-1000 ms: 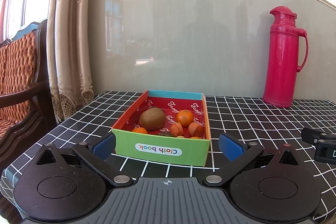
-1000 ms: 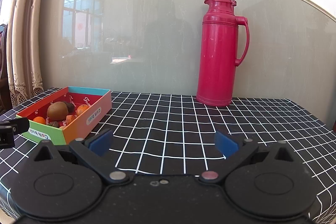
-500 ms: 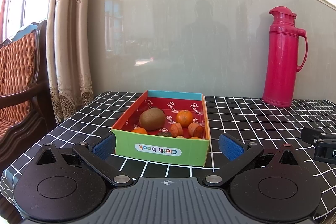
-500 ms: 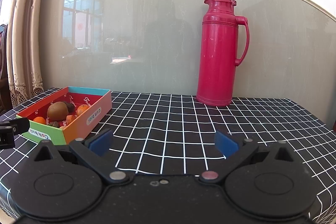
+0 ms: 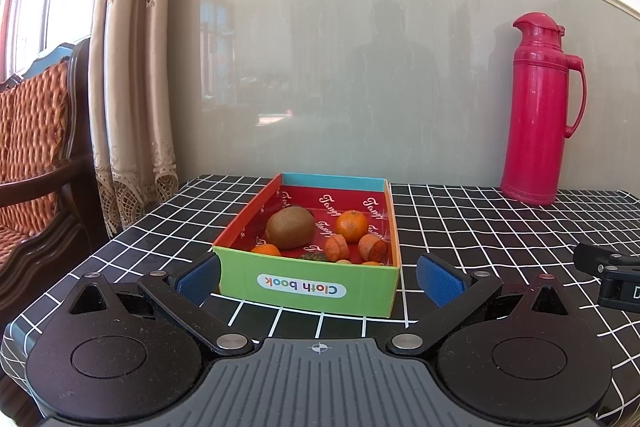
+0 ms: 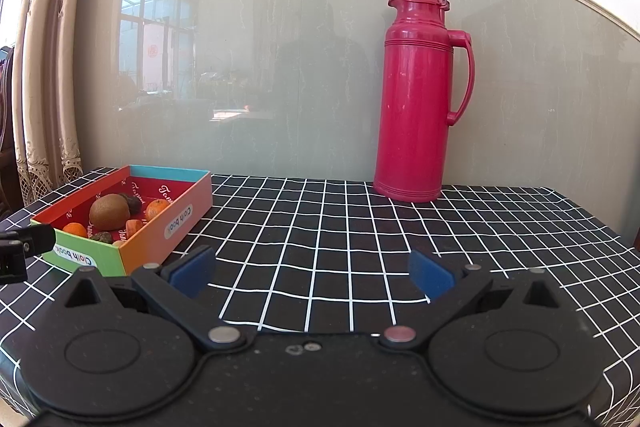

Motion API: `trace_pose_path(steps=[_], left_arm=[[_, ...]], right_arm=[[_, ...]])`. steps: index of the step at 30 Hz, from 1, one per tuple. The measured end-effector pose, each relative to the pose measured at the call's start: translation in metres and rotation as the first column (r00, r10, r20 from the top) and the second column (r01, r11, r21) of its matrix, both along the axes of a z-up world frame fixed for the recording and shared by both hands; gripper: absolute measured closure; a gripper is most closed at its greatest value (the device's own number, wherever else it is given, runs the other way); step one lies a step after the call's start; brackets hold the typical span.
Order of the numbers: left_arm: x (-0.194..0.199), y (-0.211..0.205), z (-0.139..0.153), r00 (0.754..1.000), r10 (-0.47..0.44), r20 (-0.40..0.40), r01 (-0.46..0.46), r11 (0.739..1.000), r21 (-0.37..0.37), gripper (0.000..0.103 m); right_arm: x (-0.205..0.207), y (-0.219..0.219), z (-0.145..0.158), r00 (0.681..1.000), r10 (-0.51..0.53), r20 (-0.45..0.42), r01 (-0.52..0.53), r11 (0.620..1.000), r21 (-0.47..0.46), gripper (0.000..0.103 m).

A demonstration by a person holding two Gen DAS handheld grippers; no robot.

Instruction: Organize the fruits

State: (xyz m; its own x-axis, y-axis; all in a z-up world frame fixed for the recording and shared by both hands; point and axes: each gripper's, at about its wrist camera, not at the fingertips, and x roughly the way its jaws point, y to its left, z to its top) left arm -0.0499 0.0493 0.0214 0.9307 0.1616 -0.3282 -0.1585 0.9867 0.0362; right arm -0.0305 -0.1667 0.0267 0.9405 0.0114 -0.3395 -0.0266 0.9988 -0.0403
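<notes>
A colourful cardboard box marked "Cloth book" sits on the checked tablecloth. Inside lie a brown kiwi, an orange tangerine, another small tangerine and several orange carrot-like pieces. My left gripper is open just in front of the box, its blue pads wider than the green front wall, holding nothing. In the right wrist view the box stands to the left with the kiwi showing. My right gripper is open over bare cloth, empty.
A tall red thermos stands at the back right against the wall, also the thermos ahead of the right gripper. A curtain and a padded wooden chair are left of the table. The table edge drops at left.
</notes>
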Motion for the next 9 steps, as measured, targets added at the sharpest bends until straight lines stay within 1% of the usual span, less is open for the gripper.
trace_pose_path(steps=[4,6,9], left_arm=[[-0.0022,-0.0036,0.0000,0.999,-0.030,0.018,0.030,0.999,0.012,0.000],[-0.0053,-0.0057,0.0008,0.999,-0.029,0.041,0.028,0.999,0.024,0.000],[-0.0072,-0.0072,0.0025,0.998,-0.022,0.054,0.020,0.999,0.030,0.000]], right_arm=[[0.0001,0.0000,-0.0002,1.000,-0.001,-0.001,0.001,1.000,0.001,0.000],[0.0000,-0.0001,0.0000,1.000,-0.002,-0.001,0.002,1.000,0.003,0.000],[0.0000,-0.0002,0.0000,1.000,-0.002,-0.001,0.002,1.000,0.003,0.000]])
